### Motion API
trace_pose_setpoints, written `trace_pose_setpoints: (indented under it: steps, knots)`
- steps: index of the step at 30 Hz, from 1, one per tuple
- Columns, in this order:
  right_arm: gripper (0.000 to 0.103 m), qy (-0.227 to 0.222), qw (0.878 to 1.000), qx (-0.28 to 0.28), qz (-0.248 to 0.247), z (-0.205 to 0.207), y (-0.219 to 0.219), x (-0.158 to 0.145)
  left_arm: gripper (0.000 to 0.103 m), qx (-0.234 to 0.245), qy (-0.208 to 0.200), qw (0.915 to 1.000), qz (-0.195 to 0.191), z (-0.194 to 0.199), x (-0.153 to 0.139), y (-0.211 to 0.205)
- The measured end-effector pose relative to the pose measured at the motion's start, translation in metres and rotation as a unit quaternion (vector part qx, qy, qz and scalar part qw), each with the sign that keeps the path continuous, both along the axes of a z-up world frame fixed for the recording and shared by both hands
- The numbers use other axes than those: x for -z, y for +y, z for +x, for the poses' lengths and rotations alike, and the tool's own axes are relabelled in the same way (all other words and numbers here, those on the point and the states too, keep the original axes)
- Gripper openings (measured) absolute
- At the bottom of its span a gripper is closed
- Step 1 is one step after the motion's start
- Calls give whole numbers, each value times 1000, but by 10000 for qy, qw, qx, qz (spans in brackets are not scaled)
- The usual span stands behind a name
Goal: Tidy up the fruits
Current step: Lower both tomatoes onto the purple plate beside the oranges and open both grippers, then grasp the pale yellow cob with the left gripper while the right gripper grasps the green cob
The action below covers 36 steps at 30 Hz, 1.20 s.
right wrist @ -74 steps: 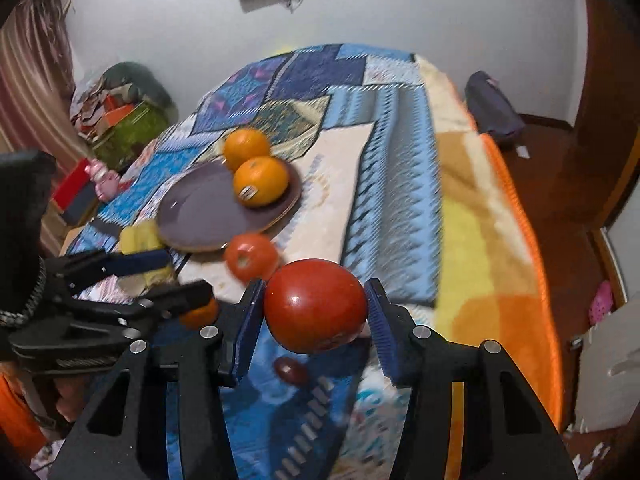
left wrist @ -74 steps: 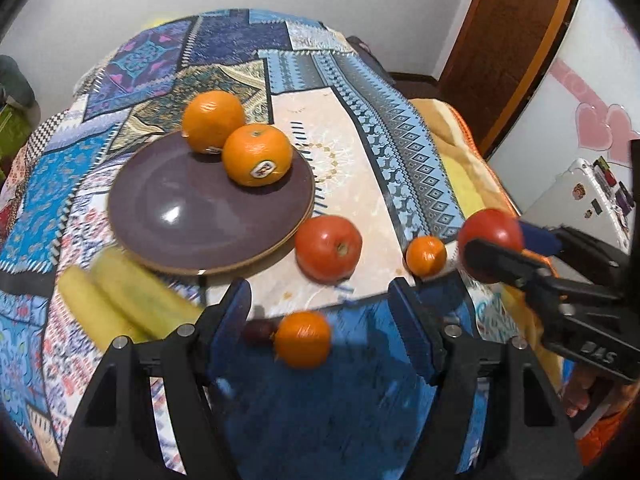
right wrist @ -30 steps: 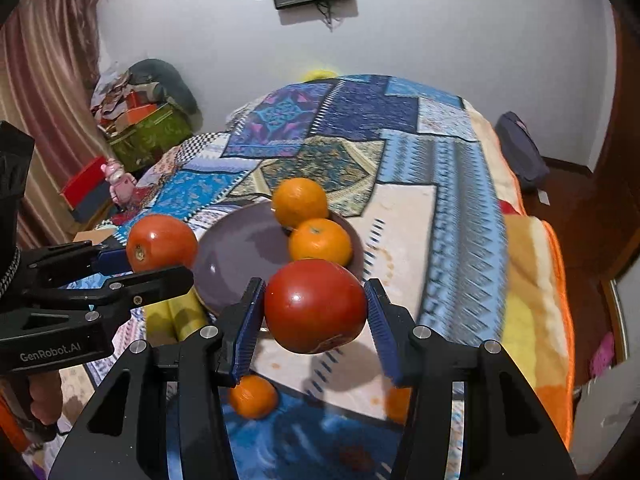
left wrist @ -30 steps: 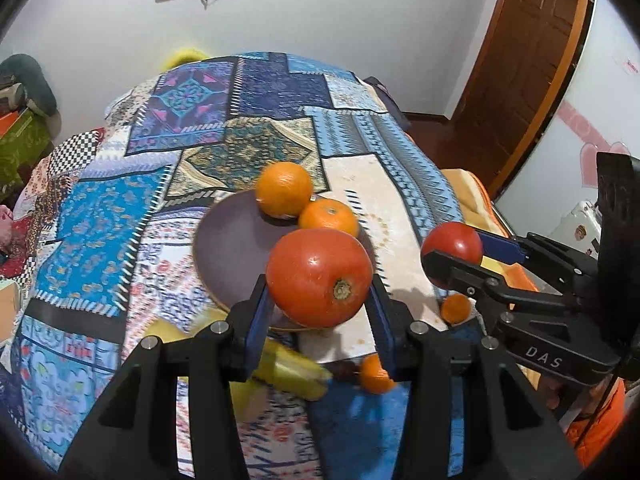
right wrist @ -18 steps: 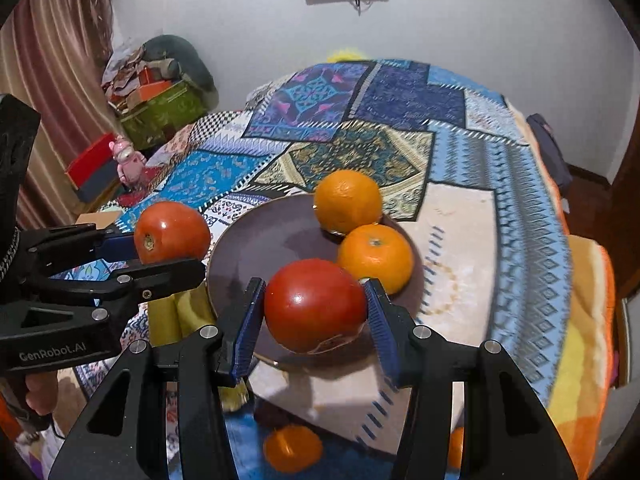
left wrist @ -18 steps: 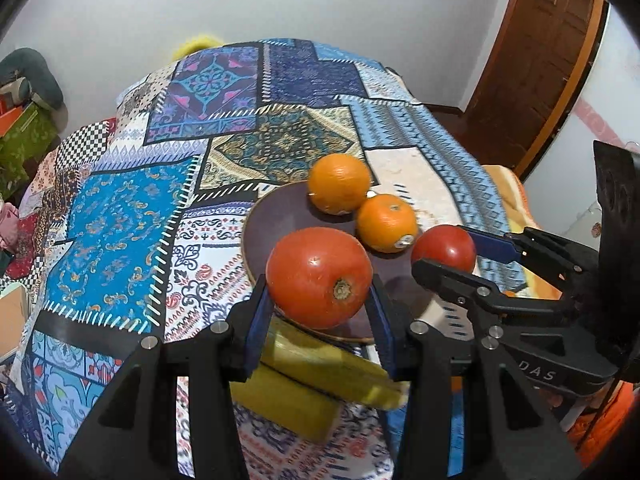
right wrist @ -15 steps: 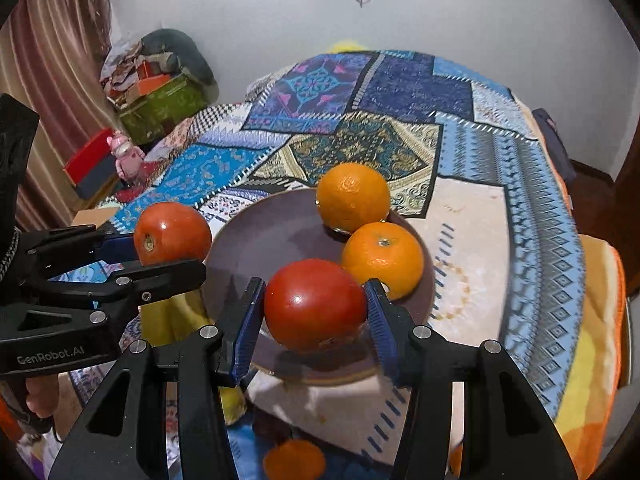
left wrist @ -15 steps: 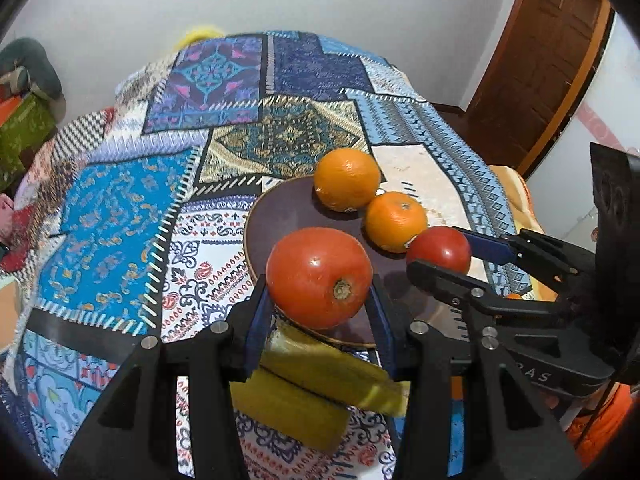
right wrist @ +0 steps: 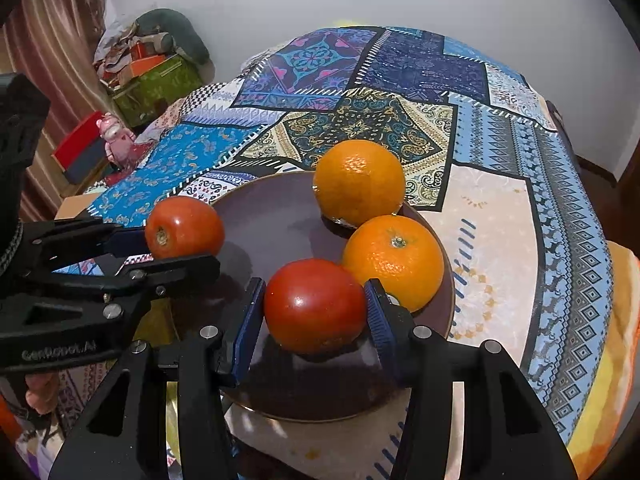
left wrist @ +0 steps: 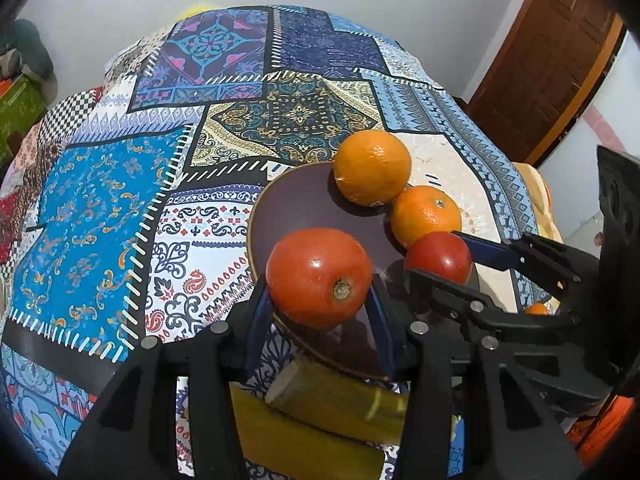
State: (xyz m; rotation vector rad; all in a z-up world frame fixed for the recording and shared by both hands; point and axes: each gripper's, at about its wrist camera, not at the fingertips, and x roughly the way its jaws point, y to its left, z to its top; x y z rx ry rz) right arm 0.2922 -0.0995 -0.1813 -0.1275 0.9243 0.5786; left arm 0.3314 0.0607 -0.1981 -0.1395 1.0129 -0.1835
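Both grippers are clamped on fruit. Seen from its own camera, the right gripper [right wrist: 315, 316] squeezes a red tomato [right wrist: 315, 305] between its blue pads, low over the near part of the brown plate [right wrist: 264, 208], just beside the nearer orange [right wrist: 394, 261]. The left gripper [left wrist: 318, 307] grips a second tomato [left wrist: 319, 277], stem end toward the camera, over the plate's left rim; whether either tomato touches the plate yet I cannot tell.

Holding each tomato at its widest part, pads on opposite sides, keeps a smooth round fruit from slipping, and bringing both over the plate fits gathering the fruit in one place. Two oranges sit touching each other at the plate's far side, the far orange [right wrist: 359, 182] behind the nearer one, which leaves the bare near half for the tomatoes. A soft release is probably needed, since round fruit may roll on the shallow plate.

Yellow bananas [left wrist: 332, 404] lie just beside the plate's near edge, and a small orange fruit [left wrist: 537, 309] shows behind the right gripper.

Everything rests on a patchwork bedcover [right wrist: 400, 64] in blues, purples and cream. White walls stand behind, a brown door [left wrist: 560, 48] to the right, and piled boxes [right wrist: 156, 84] and a curtain [right wrist: 52, 40] to the left.
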Motion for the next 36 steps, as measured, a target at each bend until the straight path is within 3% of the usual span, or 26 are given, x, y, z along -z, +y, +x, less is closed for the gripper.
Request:
trace_pose_setpoints:
  steps: [7,11,15,19,27,36]
  knots:
    - [48,87,10000,-36,-12,0,0,3,46,10,-9,10000,31,2,0,-3]
    - [50,-57,10000,-34,-67,-6,-3,-3,46,-12,53,10000,-79,1,-1,-2]
    - [52,-263,9996,-13,-57,-15,-11,-16,46,28,-167,9999,19,-11,-11,-7]
    - [54,-423,9991,98,-28,-23,-28,-29,46,145,-349,9991,174,-24,-26,-16]
    - [56,-555,9974,468,-13,-43,-73,-47,48,265,-421,9987,103,-52,-46,-35]
    - [56,-471,9960,753,-68,-70,-117,-41,48,502,-235,9984,77,-81,-40,-75]
